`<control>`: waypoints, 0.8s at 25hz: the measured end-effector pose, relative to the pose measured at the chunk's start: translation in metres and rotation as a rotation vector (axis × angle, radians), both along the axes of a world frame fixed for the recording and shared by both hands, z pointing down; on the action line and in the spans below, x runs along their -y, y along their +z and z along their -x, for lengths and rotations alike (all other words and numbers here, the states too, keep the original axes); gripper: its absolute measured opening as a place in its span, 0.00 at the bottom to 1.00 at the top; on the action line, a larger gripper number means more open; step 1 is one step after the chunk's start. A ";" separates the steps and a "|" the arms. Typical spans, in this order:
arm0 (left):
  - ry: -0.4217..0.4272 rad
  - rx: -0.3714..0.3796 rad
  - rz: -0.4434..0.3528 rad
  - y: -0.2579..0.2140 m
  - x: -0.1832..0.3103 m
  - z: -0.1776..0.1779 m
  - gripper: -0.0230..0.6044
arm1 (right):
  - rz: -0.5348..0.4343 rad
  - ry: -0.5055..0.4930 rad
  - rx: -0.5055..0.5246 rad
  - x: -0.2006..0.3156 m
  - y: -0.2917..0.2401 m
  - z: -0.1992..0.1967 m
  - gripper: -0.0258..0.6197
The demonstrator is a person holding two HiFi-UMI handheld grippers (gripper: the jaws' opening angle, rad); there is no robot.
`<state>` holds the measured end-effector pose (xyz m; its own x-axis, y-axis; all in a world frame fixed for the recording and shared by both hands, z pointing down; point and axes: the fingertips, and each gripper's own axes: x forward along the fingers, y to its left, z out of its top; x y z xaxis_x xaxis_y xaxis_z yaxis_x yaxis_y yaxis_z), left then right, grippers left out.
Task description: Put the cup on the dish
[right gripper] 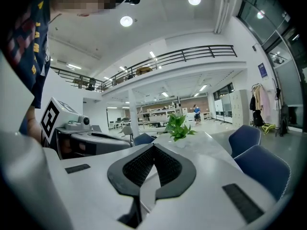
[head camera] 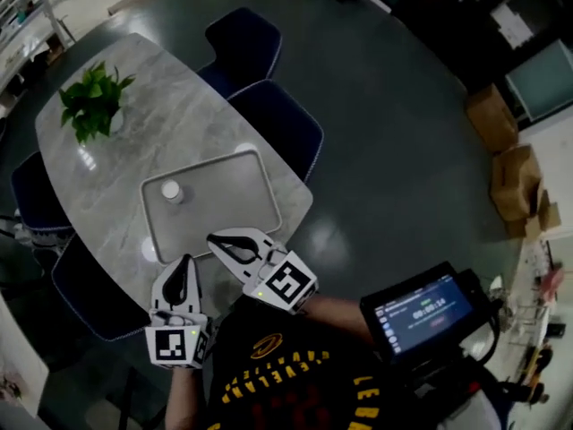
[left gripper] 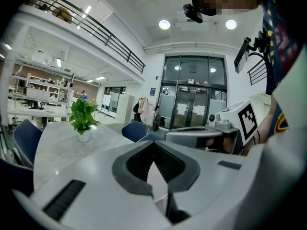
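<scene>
Left gripper and right gripper fingers clenched empty; small white cup stands on grey tray.

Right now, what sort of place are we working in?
Probably an open office or lab hall: a meeting table with blue chairs, a railed mezzanine overhead, and tall glass doors at the far end.

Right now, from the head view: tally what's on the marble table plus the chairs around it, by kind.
Grey rectangular tray: 1
Small white cup: 1
Green potted plant in a white pot: 1
Dark blue padded chairs: 4
Total: 7
</scene>
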<state>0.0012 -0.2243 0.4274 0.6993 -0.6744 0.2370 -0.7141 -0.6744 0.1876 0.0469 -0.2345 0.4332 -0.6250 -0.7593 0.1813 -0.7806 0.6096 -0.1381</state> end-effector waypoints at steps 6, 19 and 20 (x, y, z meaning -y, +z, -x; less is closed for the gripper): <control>0.023 0.008 0.015 0.016 -0.003 -0.006 0.04 | -0.011 0.020 -0.012 -0.002 0.000 -0.006 0.05; 0.014 0.048 -0.006 0.033 0.009 -0.021 0.04 | 0.028 0.040 0.000 -0.014 0.006 -0.039 0.05; 0.019 0.059 -0.021 0.036 0.015 -0.021 0.04 | 0.030 0.037 -0.001 -0.010 0.008 -0.039 0.05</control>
<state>0.0224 -0.2390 0.4633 0.6974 -0.6662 0.2640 -0.7103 -0.6916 0.1312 0.0860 -0.2243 0.4415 -0.5961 -0.7763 0.2051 -0.8029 0.5757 -0.1547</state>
